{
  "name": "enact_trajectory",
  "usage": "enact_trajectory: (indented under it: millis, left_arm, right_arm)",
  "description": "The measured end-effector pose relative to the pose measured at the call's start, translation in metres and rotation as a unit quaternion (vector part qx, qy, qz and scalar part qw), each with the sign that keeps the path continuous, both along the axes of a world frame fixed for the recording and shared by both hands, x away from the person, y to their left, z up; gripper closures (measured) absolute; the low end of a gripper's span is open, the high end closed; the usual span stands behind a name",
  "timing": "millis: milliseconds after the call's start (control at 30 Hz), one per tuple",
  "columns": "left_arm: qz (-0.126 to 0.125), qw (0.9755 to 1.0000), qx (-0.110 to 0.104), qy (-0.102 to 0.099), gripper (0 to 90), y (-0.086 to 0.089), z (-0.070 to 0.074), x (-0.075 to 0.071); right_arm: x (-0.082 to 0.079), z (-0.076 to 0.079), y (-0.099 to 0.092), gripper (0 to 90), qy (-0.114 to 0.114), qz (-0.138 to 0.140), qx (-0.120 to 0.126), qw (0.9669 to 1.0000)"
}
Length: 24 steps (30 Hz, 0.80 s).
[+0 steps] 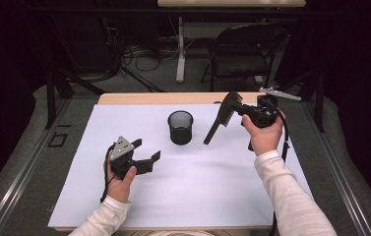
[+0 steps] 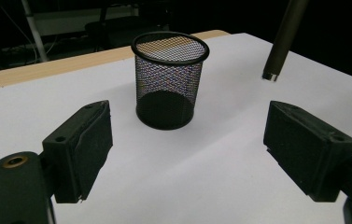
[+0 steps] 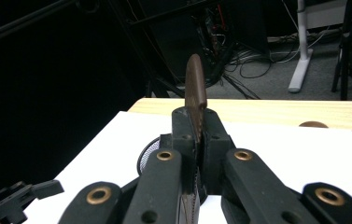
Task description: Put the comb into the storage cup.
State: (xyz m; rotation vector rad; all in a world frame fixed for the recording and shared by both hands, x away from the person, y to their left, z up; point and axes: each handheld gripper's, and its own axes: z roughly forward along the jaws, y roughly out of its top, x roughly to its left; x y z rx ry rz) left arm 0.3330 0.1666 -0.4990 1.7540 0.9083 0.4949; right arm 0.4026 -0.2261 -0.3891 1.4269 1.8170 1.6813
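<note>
Your right gripper (image 1: 238,109) has its jaws closed tight on a dark comb (image 1: 221,118), which it holds by the toothed end, in the air above the far right part of the table. The handle of the comb hangs down and to the left, toward the black mesh cup (image 1: 180,127), but it is still apart from the cup and to the right of it. Your left gripper (image 1: 146,156) rests low over the white sheet (image 1: 198,187), in front of the cup and a little to its left. Its jaws stand wide open and hold nothing.

I think the comb goes into the cup next. The cup looks light and nothing holds it, so if the handle meets the rim from the side, the cup can tip or slide away. The grip is only on the teeth, at one end, so the long handle can also swing or slip when it touches something. If you bring the open left gripper around the cup, be careful not to push it.

Under the white sheet, the table shows a wooden edge (image 1: 173,98) at the far side. Behind it the room is dark, with a folding chair (image 1: 242,51), cables (image 1: 143,56) on the floor and a white table leg (image 1: 180,49).
</note>
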Motion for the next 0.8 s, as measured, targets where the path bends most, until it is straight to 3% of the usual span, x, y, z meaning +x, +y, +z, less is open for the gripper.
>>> enact_trajectory:
  millis: [800]
  left_arm:
    - [0.0, 1.0, 0.002, 0.002, 16.0, 0.0, -0.001, 0.0]
  right_arm:
    - [0.047, 0.025, 0.021, 87.7, 0.02, -0.027, -0.012, 0.9993]
